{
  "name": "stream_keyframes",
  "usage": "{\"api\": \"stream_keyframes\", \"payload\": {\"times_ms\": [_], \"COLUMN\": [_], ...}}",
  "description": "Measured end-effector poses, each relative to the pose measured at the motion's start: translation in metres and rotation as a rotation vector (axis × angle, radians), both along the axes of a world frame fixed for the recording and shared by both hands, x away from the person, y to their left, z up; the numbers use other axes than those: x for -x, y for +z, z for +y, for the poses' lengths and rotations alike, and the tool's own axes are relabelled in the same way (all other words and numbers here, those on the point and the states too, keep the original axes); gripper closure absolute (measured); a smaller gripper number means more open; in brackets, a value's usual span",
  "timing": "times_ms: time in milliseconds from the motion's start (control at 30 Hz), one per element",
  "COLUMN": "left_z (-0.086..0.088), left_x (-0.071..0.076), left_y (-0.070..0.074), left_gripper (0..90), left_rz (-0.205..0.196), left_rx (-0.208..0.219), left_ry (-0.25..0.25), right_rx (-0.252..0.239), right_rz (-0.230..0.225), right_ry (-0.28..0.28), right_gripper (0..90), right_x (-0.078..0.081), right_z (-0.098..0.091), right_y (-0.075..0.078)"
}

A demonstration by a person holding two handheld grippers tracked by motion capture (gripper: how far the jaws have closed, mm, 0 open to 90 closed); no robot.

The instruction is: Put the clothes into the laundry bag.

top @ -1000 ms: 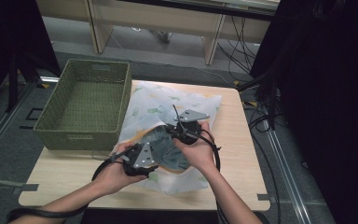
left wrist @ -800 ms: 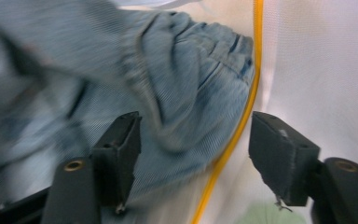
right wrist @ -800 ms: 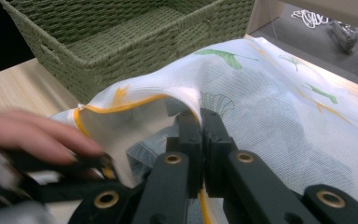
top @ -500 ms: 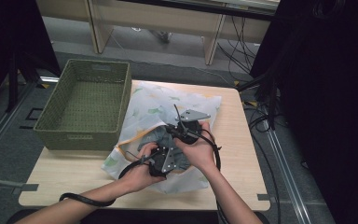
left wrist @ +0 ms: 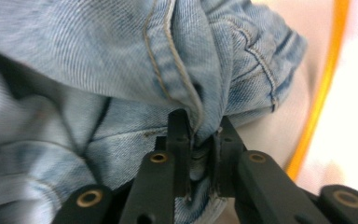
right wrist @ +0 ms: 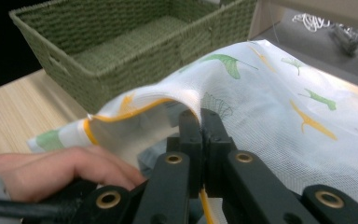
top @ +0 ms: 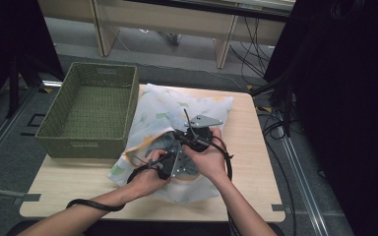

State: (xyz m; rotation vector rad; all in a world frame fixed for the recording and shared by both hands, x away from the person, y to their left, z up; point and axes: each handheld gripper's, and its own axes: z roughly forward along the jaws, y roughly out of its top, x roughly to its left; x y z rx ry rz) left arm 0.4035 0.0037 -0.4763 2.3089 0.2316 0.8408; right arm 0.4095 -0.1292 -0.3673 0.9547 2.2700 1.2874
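A white mesh bag point(top: 177, 105) with green leaf print and orange trim lies on the table. Pale blue jeans point(left wrist: 98, 56) are bunched inside its mouth, dark in the high view point(top: 158, 145). My left gripper point(left wrist: 200, 122) has just been closing and now pinches a seamed fold of the denim; from above it sits at the bag's mouth point(top: 170, 164). My right gripper point(right wrist: 199, 116) is shut on the bag's orange-trimmed edge point(right wrist: 135, 106) and holds that edge lifted, close beside the left one point(top: 187, 137).
A green woven basket point(top: 86, 142) stands at the table's left, right beside the bag. Bare wooden tabletop point(top: 69, 182) lies in front of it. Cables trail from both grippers over the person's forearms. Dark equipment and cables stand off the table's right edge.
The left hand has slid right, toward the right hand, and its gripper has gone into the bag's mouth. The right hand and the bag's lifted edge have stayed put.
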Motion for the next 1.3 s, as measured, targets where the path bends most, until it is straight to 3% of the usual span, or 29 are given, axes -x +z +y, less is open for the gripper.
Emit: {"api": "stream_keyframes", "payload": {"times_ms": [167, 333, 400, 433, 500, 600, 767, 833, 867, 933, 1067, 1133, 1300], "left_z": [0.012, 0.023, 0.025, 0.026, 0.025, 0.018, 0.002, -0.005, -0.008, -0.012, -0.018, -0.021, -0.023], "left_x": [-0.009, -0.012, -0.01, -0.01, -0.009, -0.009, -0.011, -0.013, -0.014, -0.017, -0.025, -0.029, -0.036], "left_y": [0.031, 0.054, 0.062, 0.065, 0.068, 0.058, 0.025, 0.015, 0.013, 0.009, 0.008, 0.004, -0.002], "left_gripper": [81.6, 81.6, 81.6, 81.6, 81.5, 81.2, 80.7, 80.4, 80.3, 79.8, 78.7, 78.2, 76.2], "left_rz": [-0.073, -0.145, -0.182, -0.189, -0.199, -0.187, -0.132, -0.132, -0.131, -0.135, -0.142, -0.136, -0.137], "left_rx": [0.072, 0.106, 0.115, 0.126, 0.119, 0.088, 0.067, 0.047, 0.045, 0.05, 0.021, 0.044, 0.015], "left_ry": [0.059, 0.102, 0.111, 0.115, 0.116, 0.096, 0.052, 0.037, 0.035, 0.033, 0.028, 0.032, 0.039], "right_rx": [-0.048, -0.084, -0.099, -0.095, -0.102, -0.1, -0.094, -0.085, -0.089, -0.08, -0.078, -0.078, -0.074], "right_rz": [-0.068, -0.109, -0.104, -0.126, -0.129, -0.136, -0.122, -0.118, -0.096, -0.098, -0.093, -0.093, -0.087], "right_ry": [0.001, -0.004, -0.015, -0.005, -0.008, -0.013, -0.022, -0.026, -0.035, -0.029, -0.036, -0.037, -0.044], "right_gripper": [89.9, 89.9, 89.9, 90.0, 90.0, 90.0, 89.9, 89.9, 89.9, 89.9, 90.0, 89.9, 89.9], "right_x": [0.005, 0.009, 0.012, 0.011, 0.012, 0.011, 0.008, 0.007, 0.007, 0.004, 0.003, 0.003, 0.001], "right_z": [-0.003, -0.005, -0.005, -0.006, -0.006, -0.007, -0.009, -0.011, -0.011, -0.012, -0.013, -0.013, -0.015], "right_y": [0.017, 0.029, 0.032, 0.034, 0.036, 0.036, 0.032, 0.03, 0.028, 0.026, 0.024, 0.024, 0.021]}}
